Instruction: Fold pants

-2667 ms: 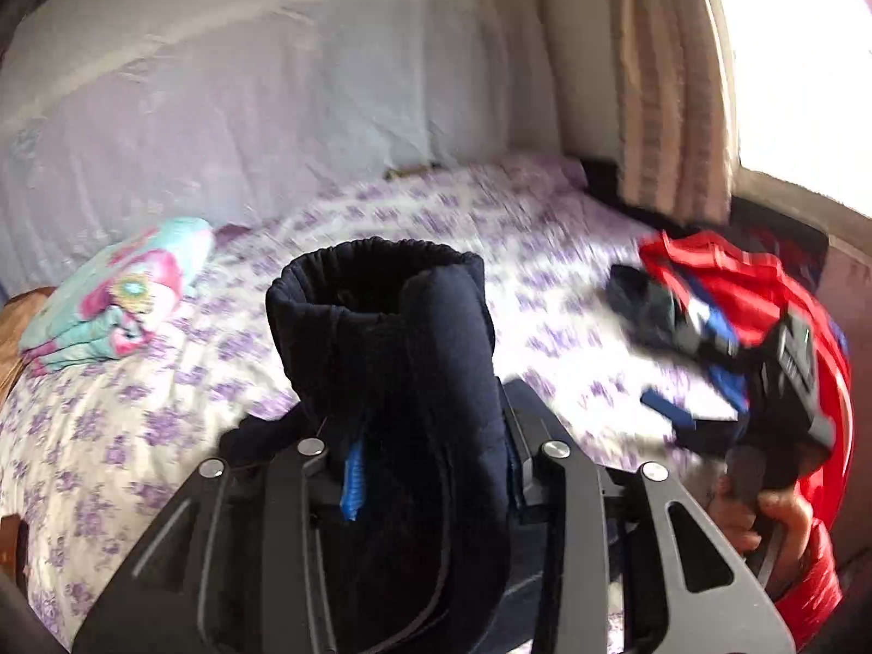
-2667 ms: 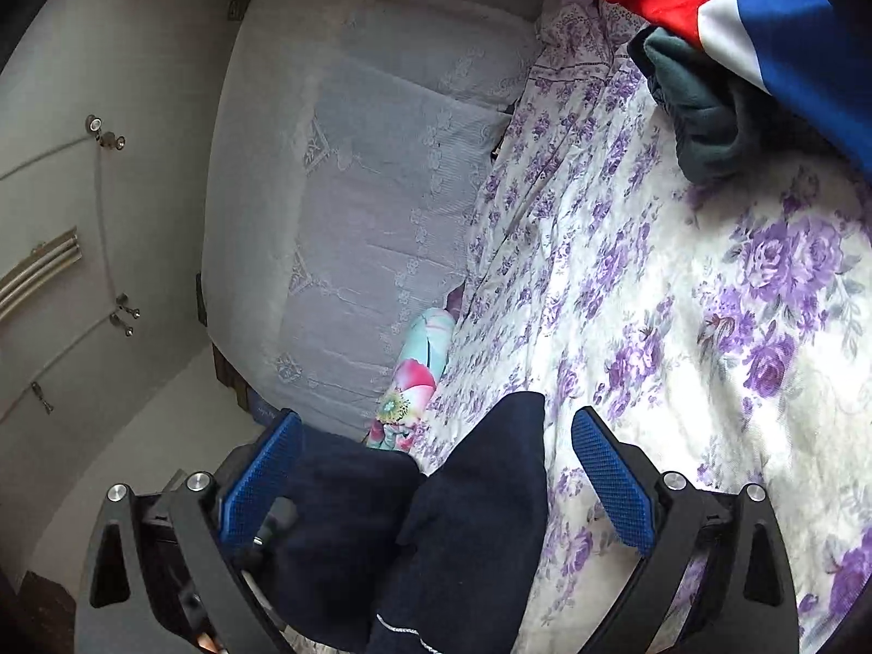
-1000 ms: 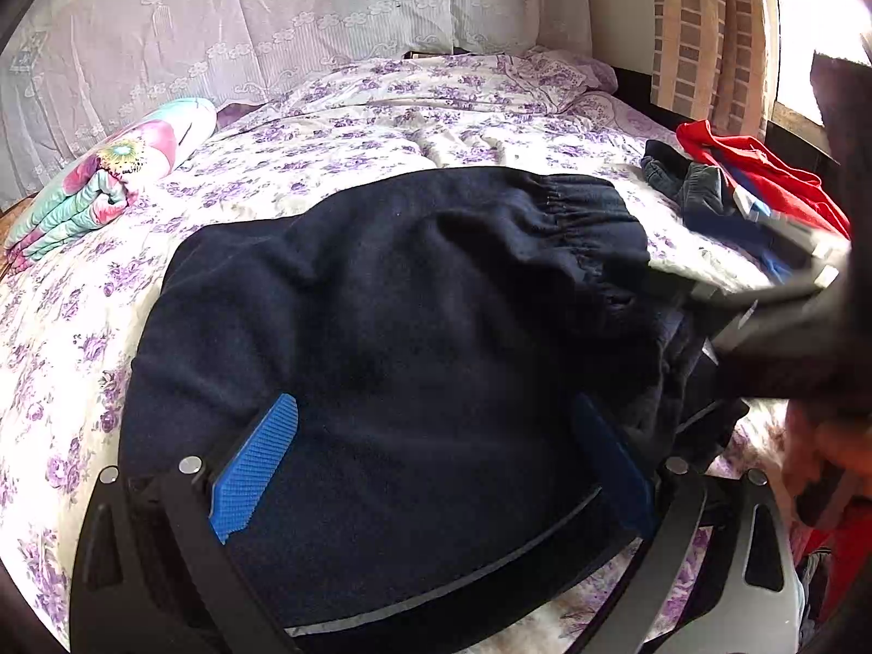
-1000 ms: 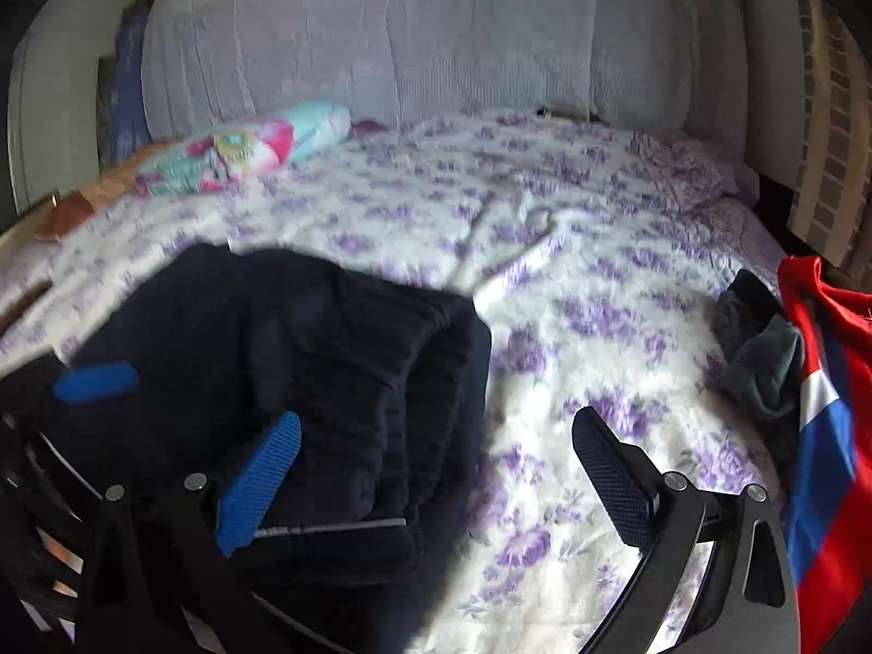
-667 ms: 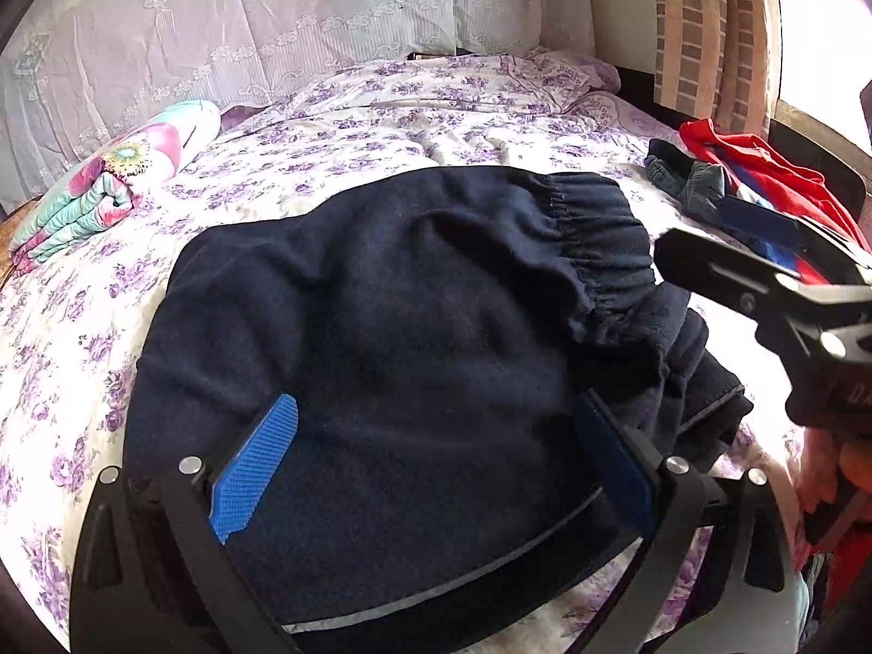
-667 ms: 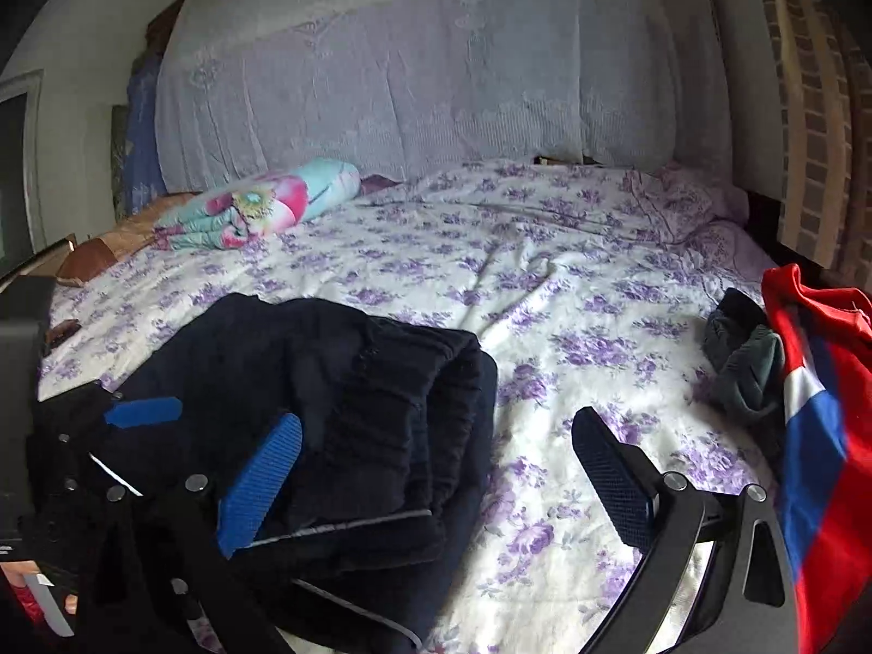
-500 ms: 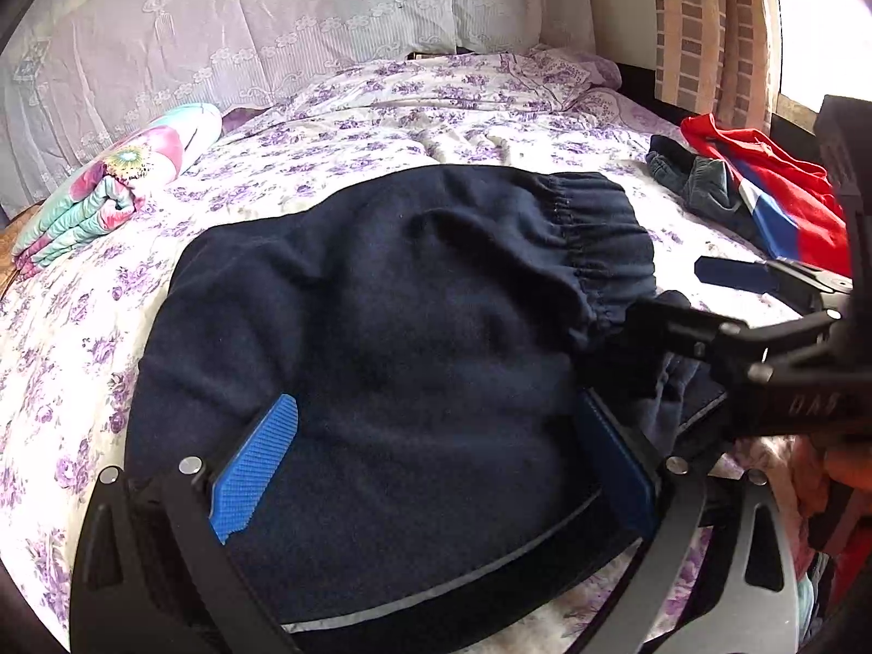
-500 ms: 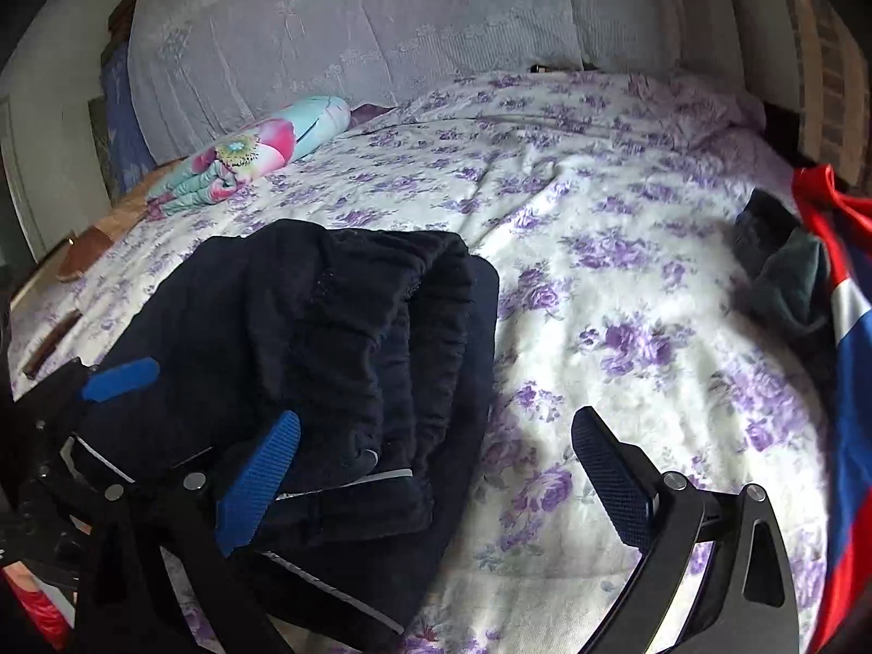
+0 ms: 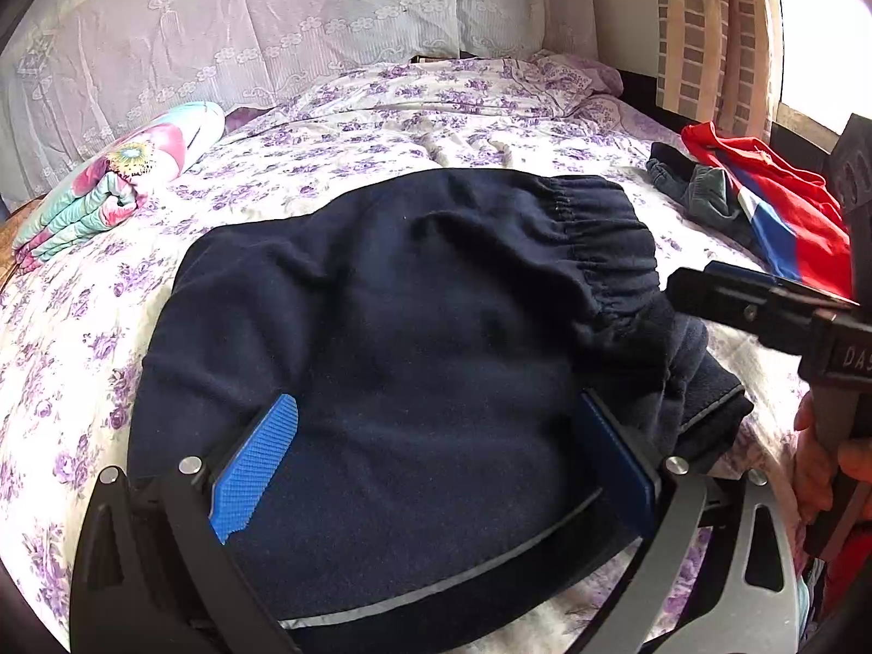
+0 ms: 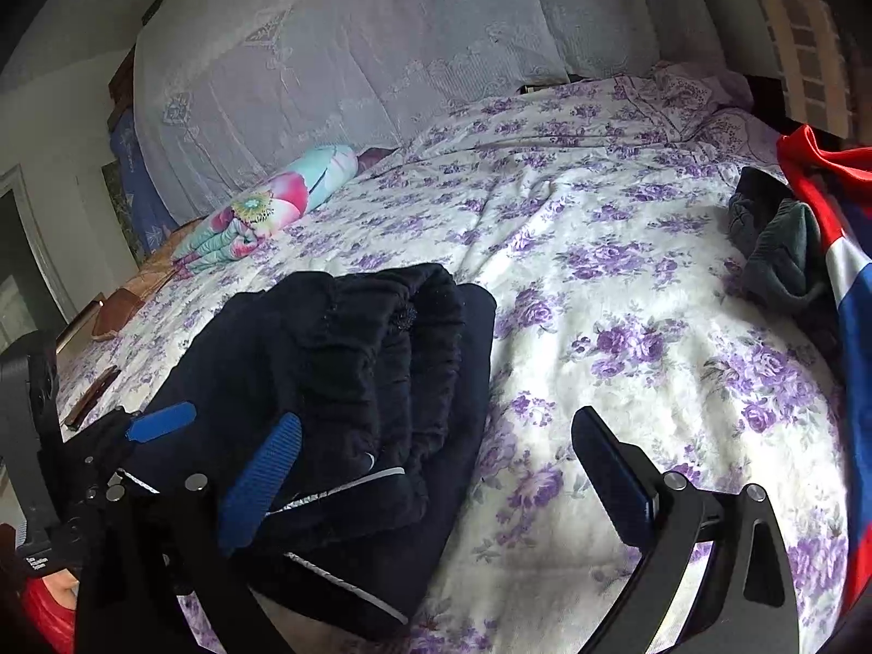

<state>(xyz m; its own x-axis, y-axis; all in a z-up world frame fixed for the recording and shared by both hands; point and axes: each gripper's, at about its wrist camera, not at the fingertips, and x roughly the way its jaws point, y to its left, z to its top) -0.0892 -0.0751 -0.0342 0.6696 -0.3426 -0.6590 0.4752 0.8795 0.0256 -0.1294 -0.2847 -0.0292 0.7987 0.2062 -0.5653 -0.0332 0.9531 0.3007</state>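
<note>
Folded navy pants [image 9: 425, 338] lie on floral bed [image 9: 463, 109]. Left gripper [image 9: 436, 463] fingers spread, released over pants. Right gripper [image 10: 436, 468] at 3 o'clock, fingers spread, empty.

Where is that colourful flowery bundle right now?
The folded floral blanket lies at the bed's far left edge, beside the lace curtain, well beyond the navy pants.

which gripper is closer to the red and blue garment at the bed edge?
Right. The right gripper hovers between the folded navy pants and the red and blue garment; the left gripper sits over the pants, farther away.
</note>
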